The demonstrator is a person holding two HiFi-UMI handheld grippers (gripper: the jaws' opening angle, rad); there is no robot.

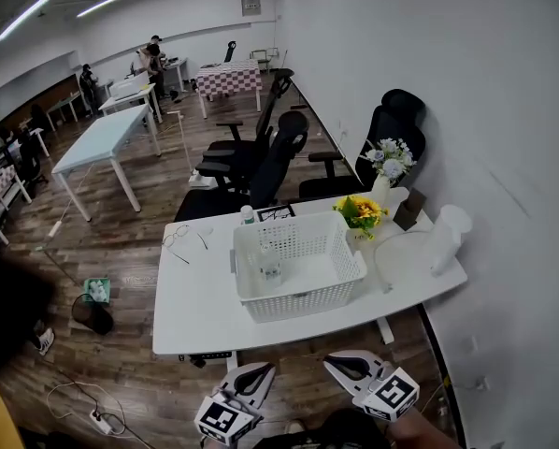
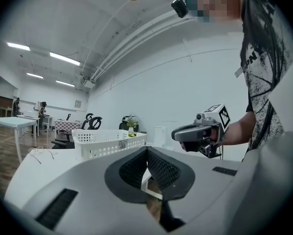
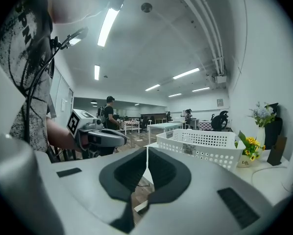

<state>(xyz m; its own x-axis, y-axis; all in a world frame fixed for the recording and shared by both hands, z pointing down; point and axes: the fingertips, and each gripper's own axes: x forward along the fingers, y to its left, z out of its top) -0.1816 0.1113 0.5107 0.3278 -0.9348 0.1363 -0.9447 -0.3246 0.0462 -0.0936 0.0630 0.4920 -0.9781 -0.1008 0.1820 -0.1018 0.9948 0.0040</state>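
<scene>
Both grippers hang in the air before the near edge of a white table (image 1: 195,316), held apart from it. My left gripper (image 1: 260,372) has its jaws closed together with nothing between them; in the left gripper view its pads (image 2: 158,168) meet at the tip. My right gripper (image 1: 341,363) is shut and empty too, its pads (image 3: 129,170) touching. A white perforated basket (image 1: 303,293) stands mid-table, nearest to both, with a small object (image 1: 270,271) inside. Each gripper view shows the other gripper (image 2: 198,131) (image 3: 98,137) held by a hand.
Yellow flowers (image 1: 362,211), a vase of white flowers (image 1: 389,162) and a white jug (image 1: 448,237) stand at the table's right end. Glasses (image 1: 175,237) lie at its left. Black office chairs (image 1: 270,166) sit behind it. A wall runs along the right.
</scene>
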